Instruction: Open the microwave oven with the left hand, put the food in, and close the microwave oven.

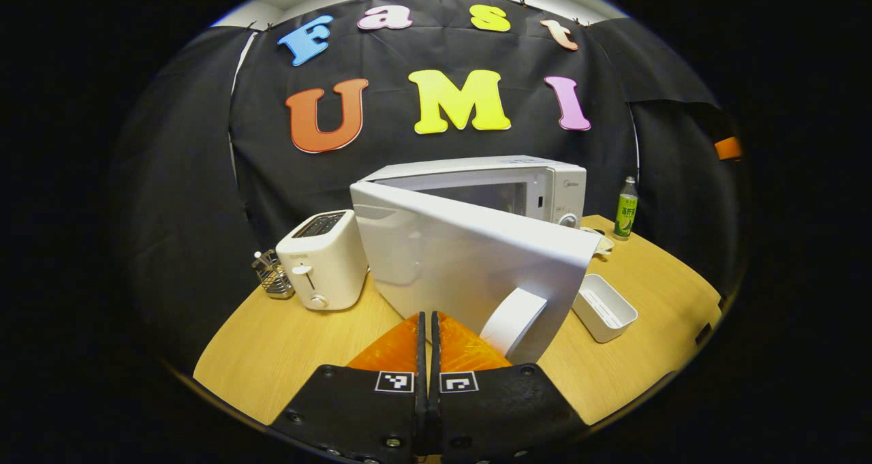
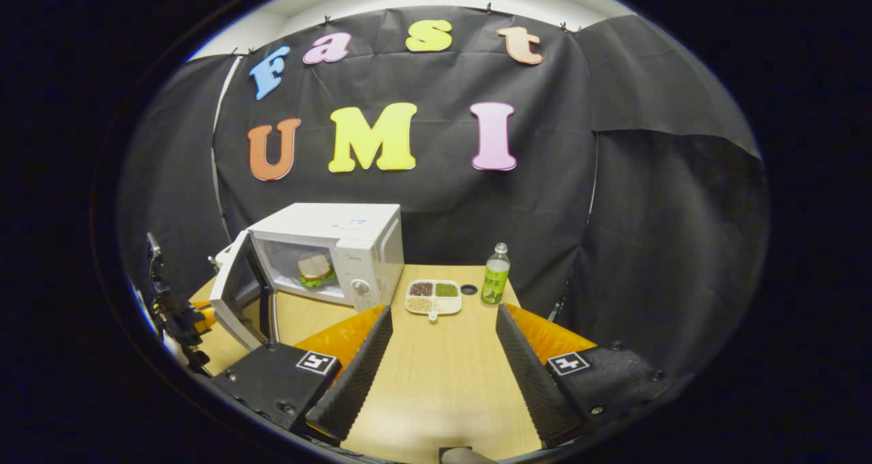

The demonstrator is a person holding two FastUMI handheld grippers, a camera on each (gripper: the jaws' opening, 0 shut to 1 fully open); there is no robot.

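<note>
In the left gripper view the left gripper (image 1: 428,328) sits at the bottom centre of the frame with its two fingers pressed together and nothing between them, just in front of the white microwave door (image 1: 477,273). The door stands partly open, swung out toward the camera across the middle of the frame, with its white handle (image 1: 512,321) just right of the fingertips; whether the fingertips touch the door cannot be told. Behind it is the white boxy microwave oven (image 1: 504,181). A white two-slot toaster (image 1: 321,259) stands at centre left on the round wooden table (image 1: 286,355), with a small wire basket (image 1: 272,276) beside it. A white rectangular tray (image 1: 605,307) lies at lower right, and a green-labelled clear bottle (image 1: 626,208) stands at right. In the right gripper view the right gripper (image 2: 441,355) fills the bottom, its fingers spread wide apart and empty over the bare tabletop. At centre left a sandwich with green lettuce (image 2: 315,270) rests inside the open oven cavity. Right of the oven lie a white divided dish of grains (image 2: 433,296) and a small dark cap (image 2: 469,289).
</note>
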